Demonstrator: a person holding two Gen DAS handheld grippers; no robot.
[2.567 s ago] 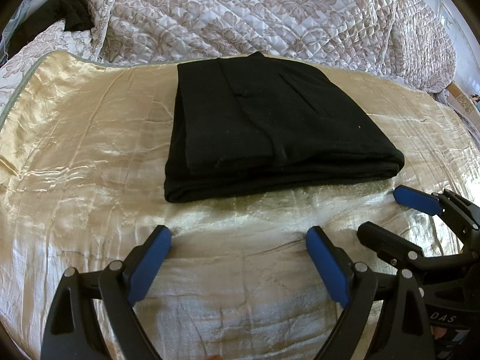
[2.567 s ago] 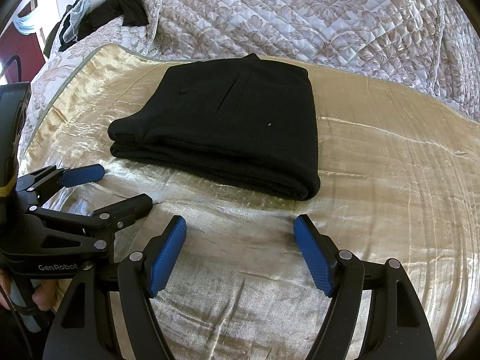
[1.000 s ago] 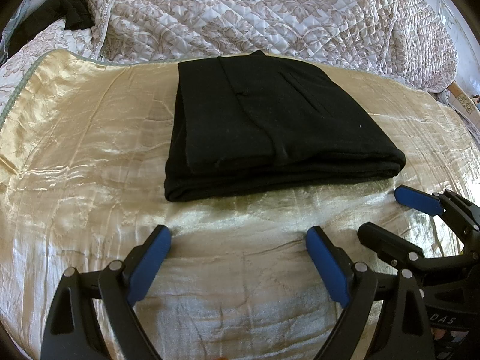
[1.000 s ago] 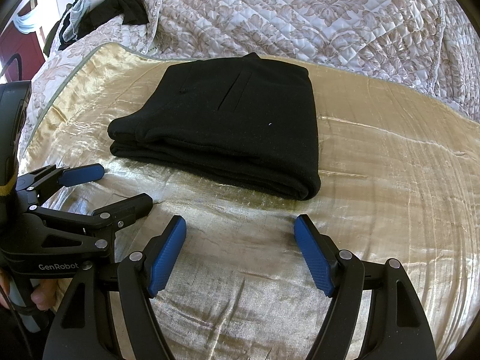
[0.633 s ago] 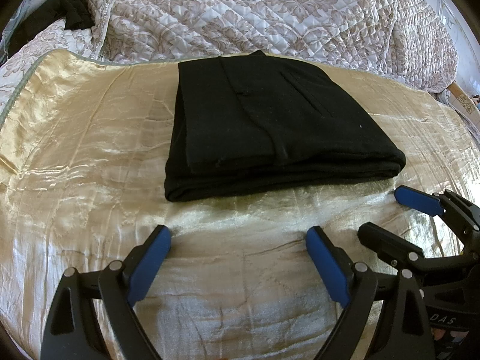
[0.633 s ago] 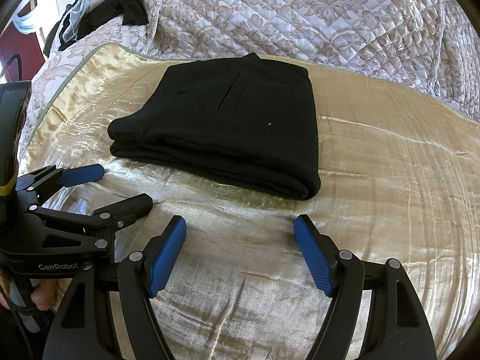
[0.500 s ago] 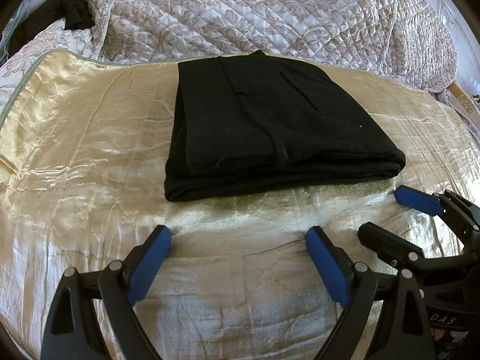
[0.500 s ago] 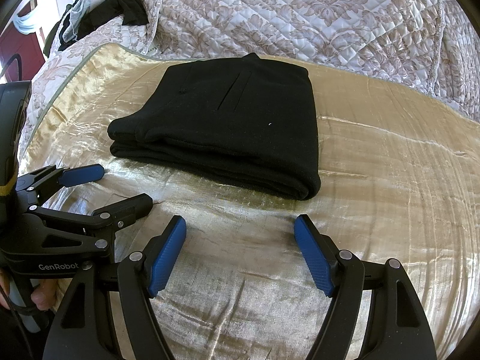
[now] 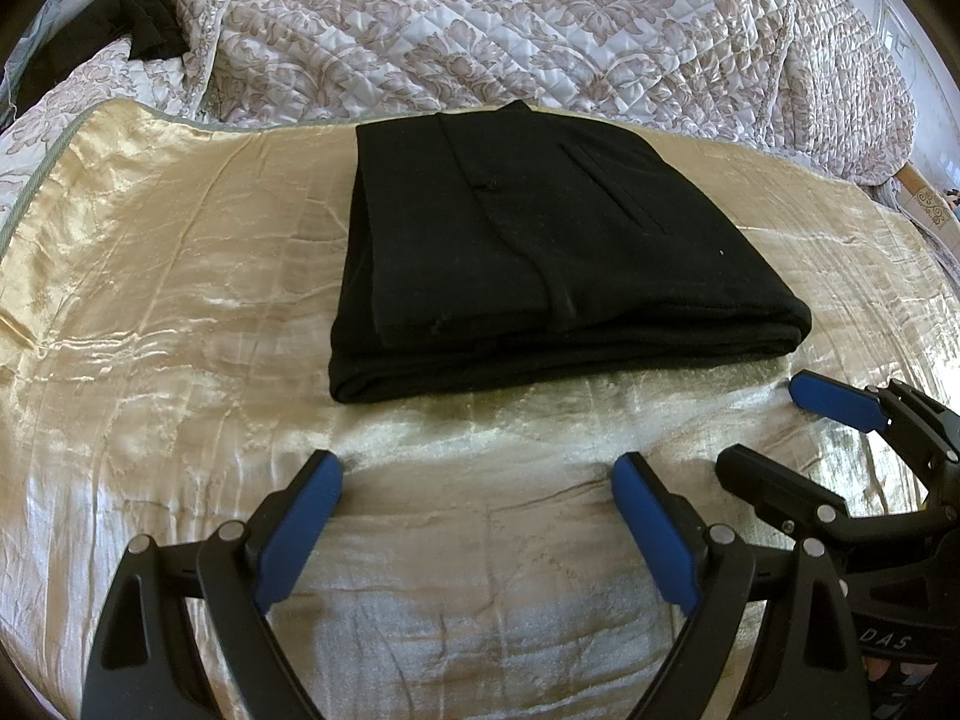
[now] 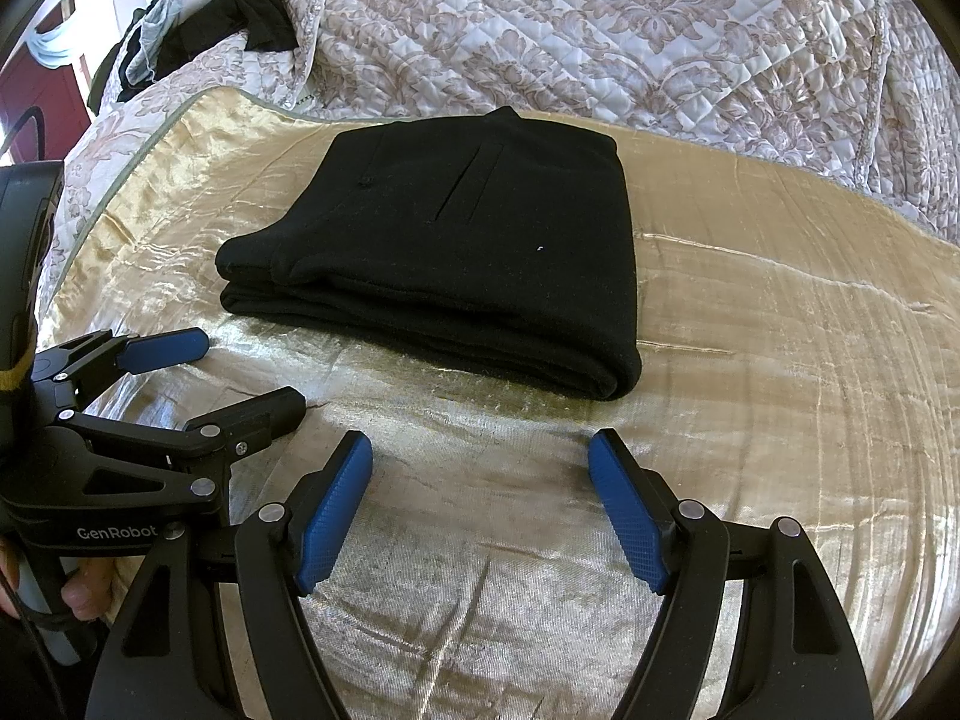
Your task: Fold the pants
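The black pants [image 9: 540, 264] lie folded in a thick rectangular stack on a gold satin sheet [image 9: 150, 312]; they also show in the right wrist view [image 10: 468, 240]. My left gripper [image 9: 477, 471] is open and empty, hovering above the sheet just in front of the stack. My right gripper [image 10: 480, 450] is open and empty, also in front of the stack. Each gripper shows in the other's view, the right one [image 9: 774, 426] at the right edge and the left one [image 10: 240, 372] at the left edge.
A quilted floral bedspread [image 9: 540, 24] is bunched up behind the sheet. A pile of dark and pale clothes [image 10: 204, 24] lies at the far left corner of the bed. The sheet's piped edge [image 10: 126, 168] runs along the left.
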